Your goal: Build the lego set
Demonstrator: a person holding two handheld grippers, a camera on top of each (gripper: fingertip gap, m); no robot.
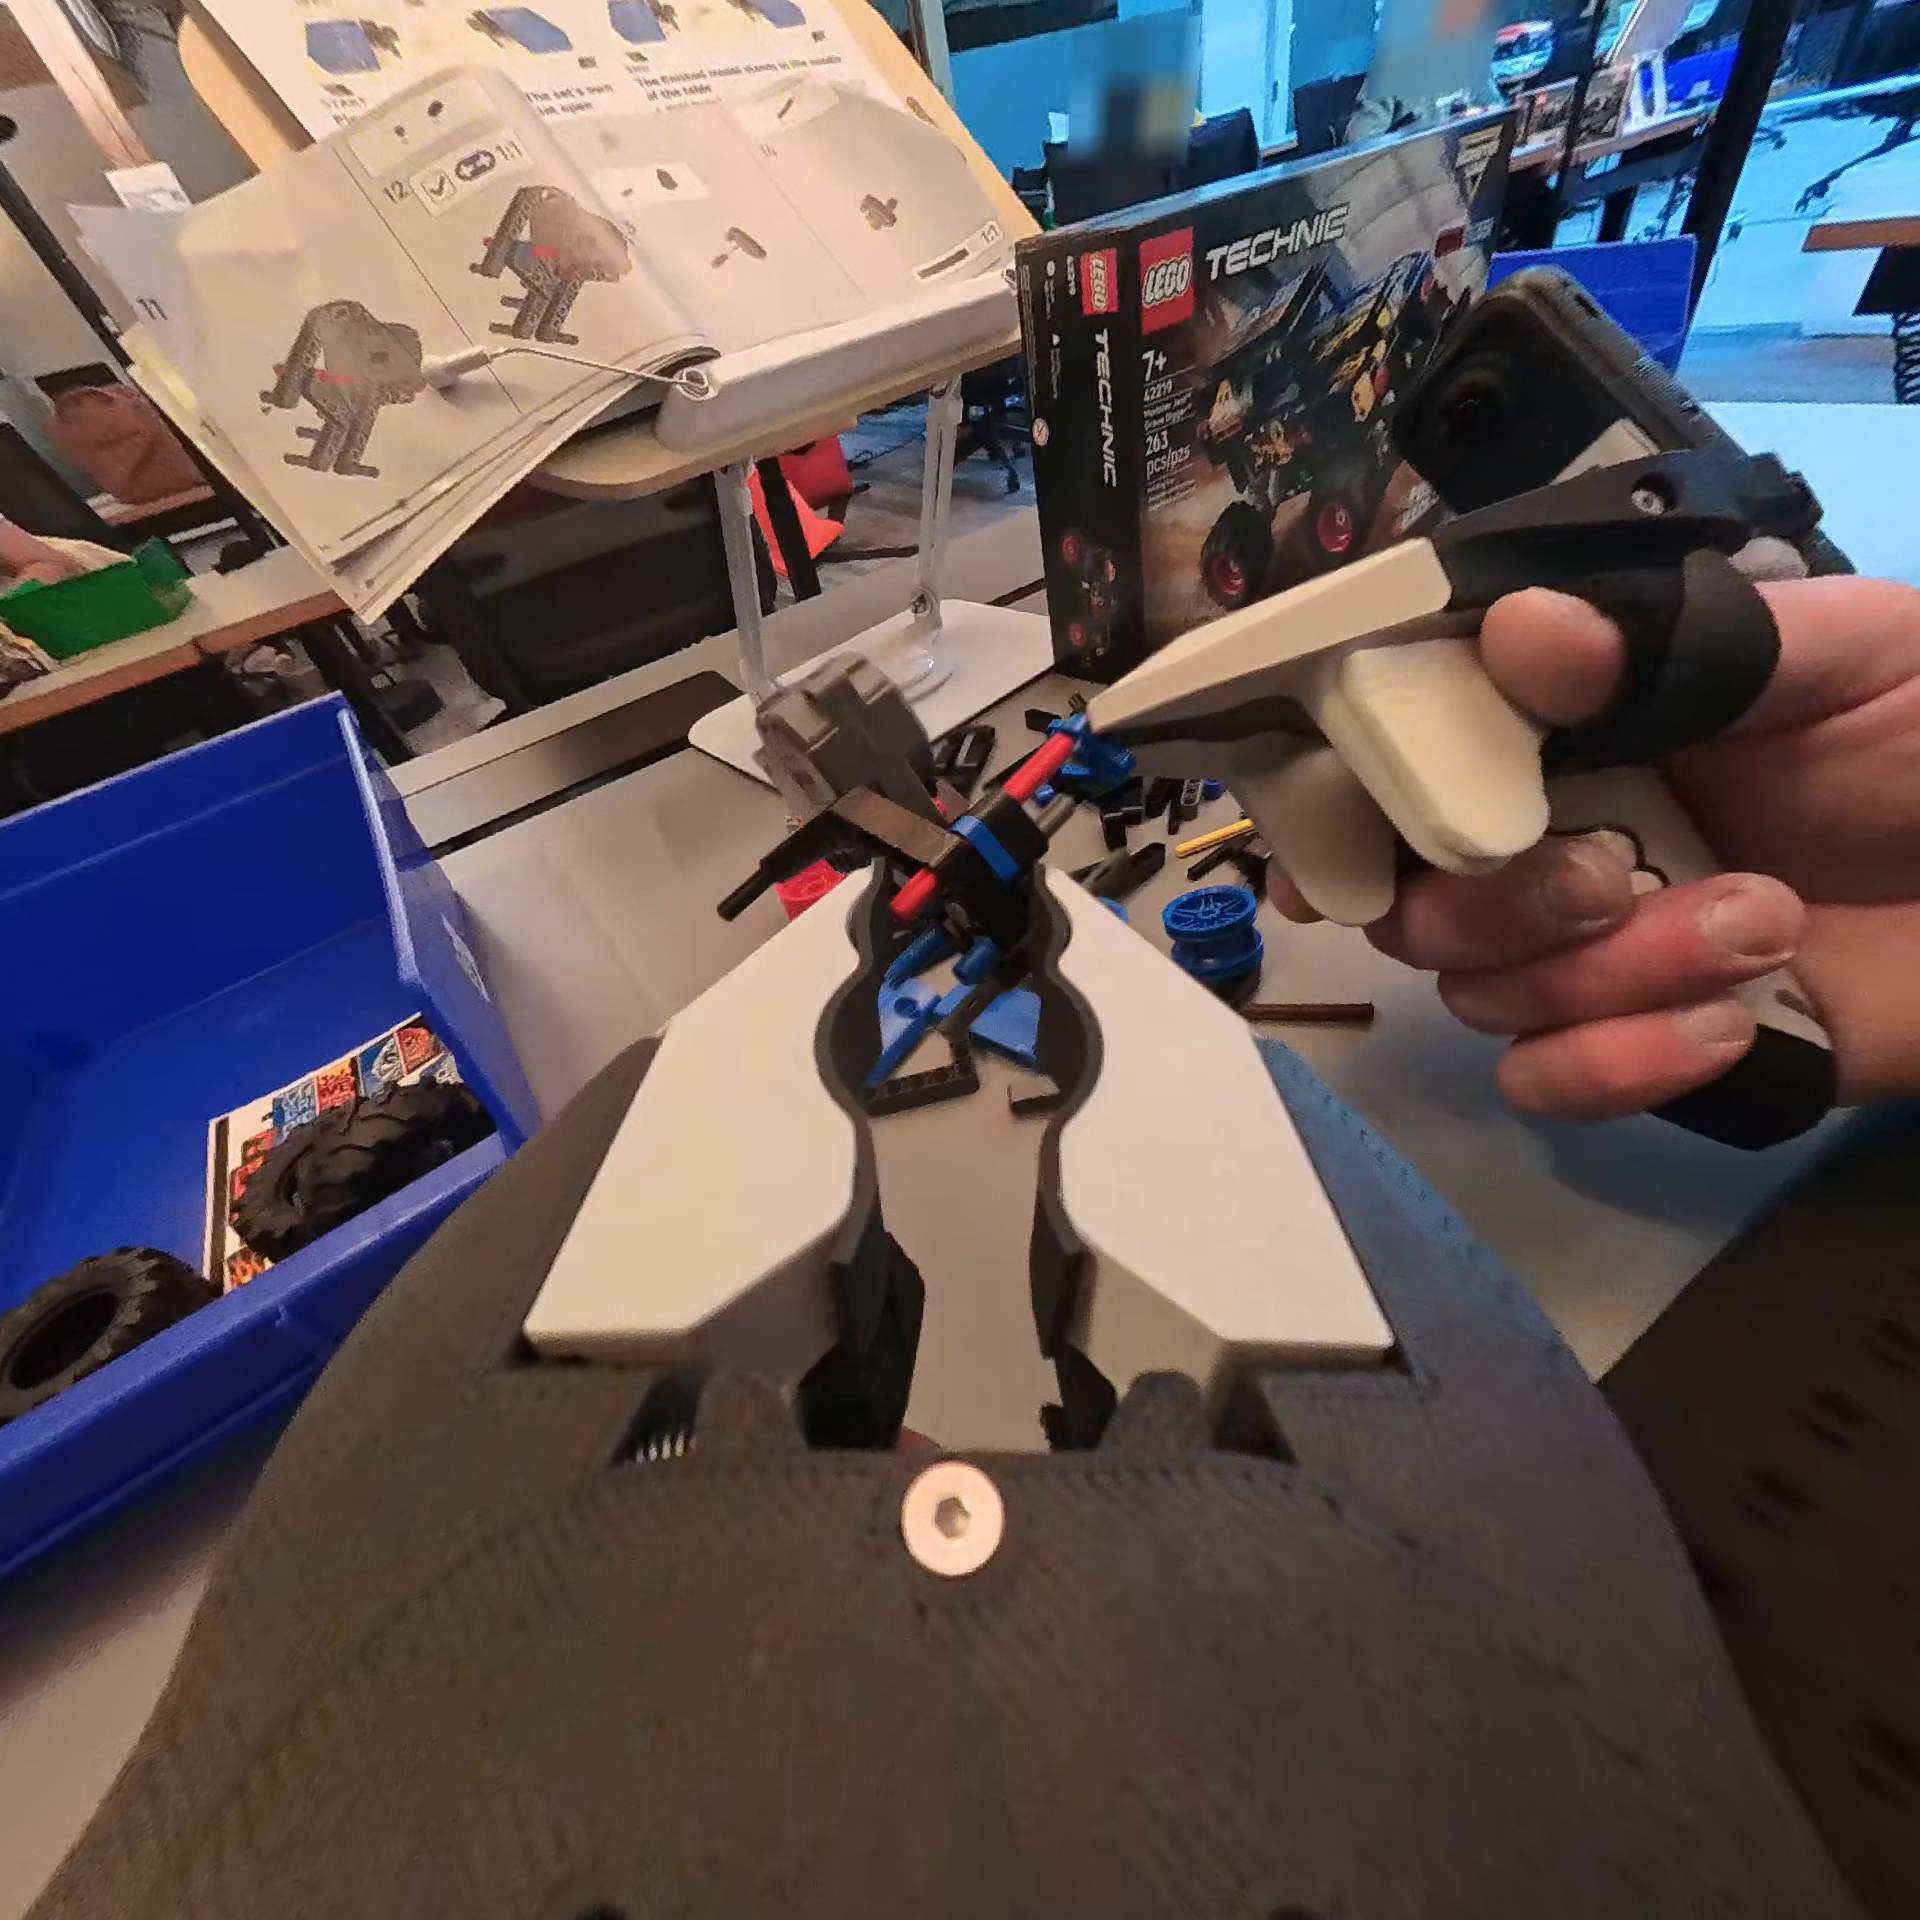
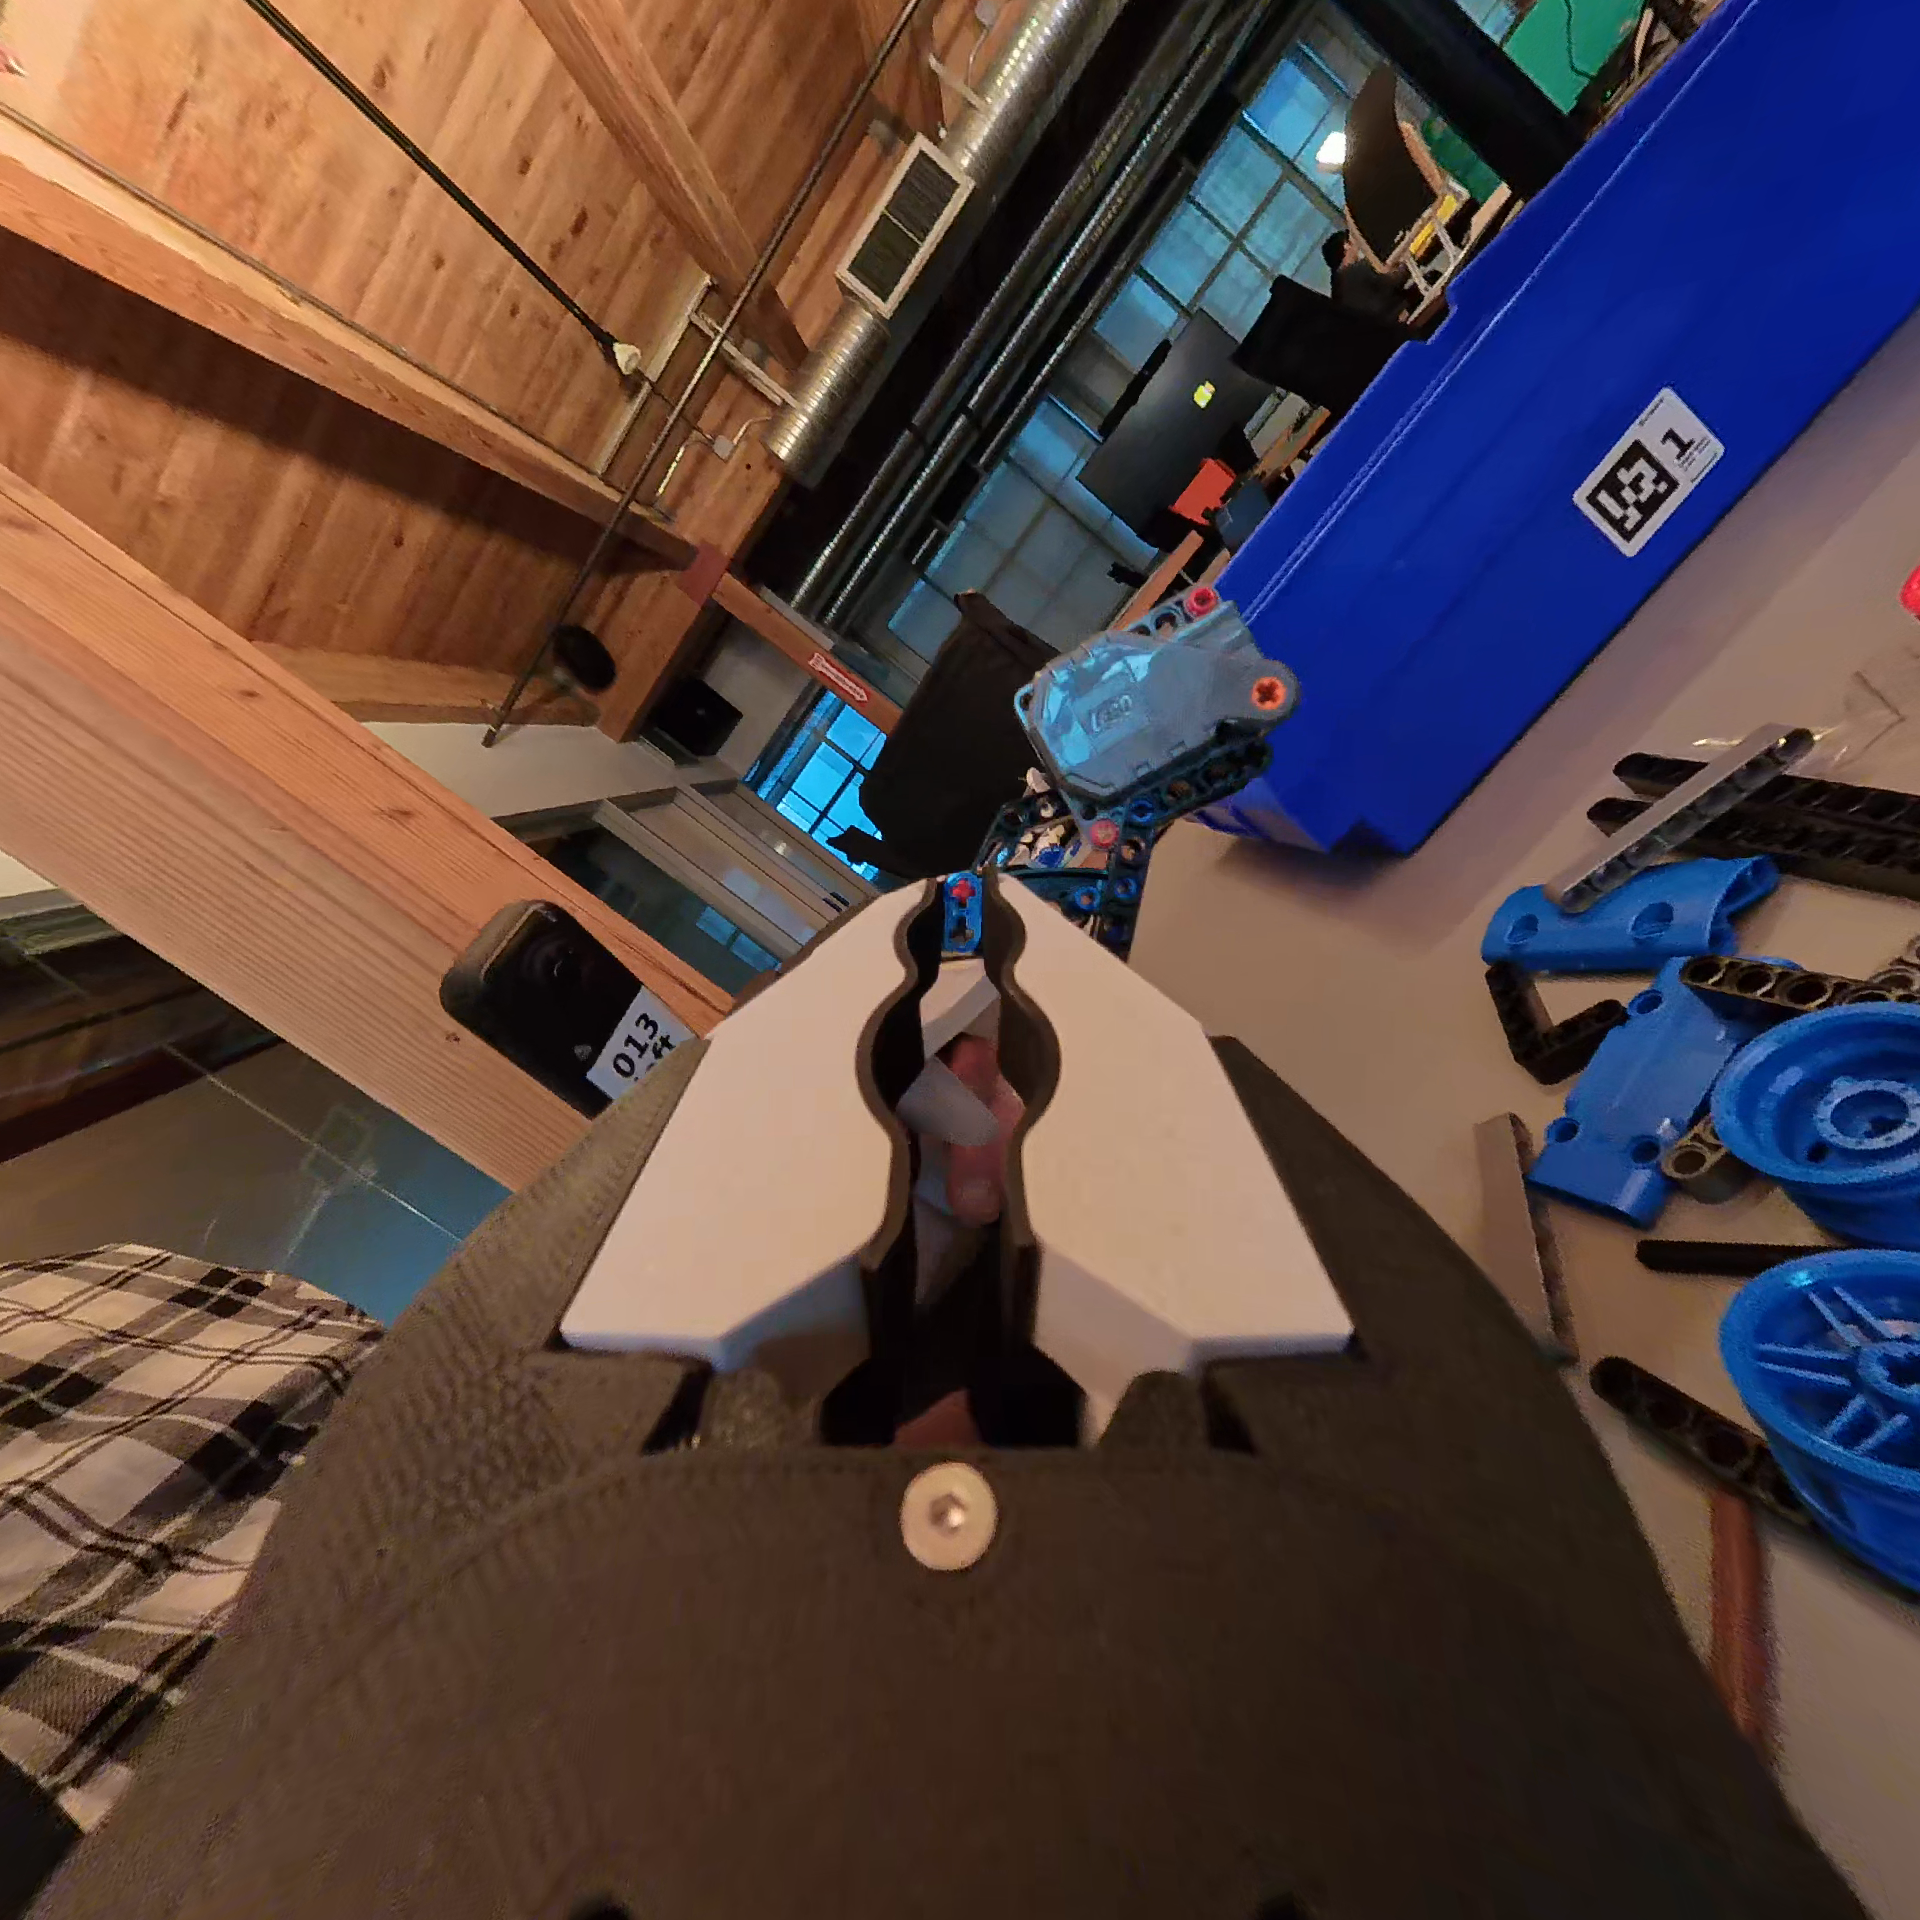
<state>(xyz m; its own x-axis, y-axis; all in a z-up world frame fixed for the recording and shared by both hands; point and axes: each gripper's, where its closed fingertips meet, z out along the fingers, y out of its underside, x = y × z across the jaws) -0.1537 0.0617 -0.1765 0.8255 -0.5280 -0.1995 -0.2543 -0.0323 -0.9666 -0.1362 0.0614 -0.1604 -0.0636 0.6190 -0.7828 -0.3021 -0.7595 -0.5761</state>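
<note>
**A:** Starting at the far left: blue bin (image 1: 208, 935) sitting on the table (image 1: 582, 914), holding black tires (image 1: 343, 1153) and a sticker sheet (image 1: 312, 1091). Behind it, instruction booklet (image 1: 499, 281) lying open on a stand. Seeing the same?

**B:** Yep. Moving toward the middle: left gripper (image 1: 956, 883) holding the lego assembly (image 1: 914, 831) up off the table, fingers (image 1: 748, 1122) clamping on the black-and-blue part with the red axle. Grey motor-looking block sticking up at the top of it.

**A:** And the right gripper (image 1: 1091, 717)?

**B:** Coming in from the right, hand (image 1: 1662, 862) wrapping the handle, fingertips touching the blue end of that red axle. From its own camera, fingers (image 2: 1132, 1122) nearly together, pinching a small blue piece (image 2: 963, 914) with a red pin right at the tips. Same assembly (image 2: 1132, 748) poking out past them, grey block on top.

**A:** Loose stuff further right?

**B:** Lying around on the table: blue wheel rims (image 2: 1839, 1122), blue panels (image 2: 1621, 914), black beams (image 2: 1766, 800), one yellow axle (image 1: 1216, 836). Lego box (image 1: 1247, 416) standing upright at the back right, just beside the booklet stand.
</note>
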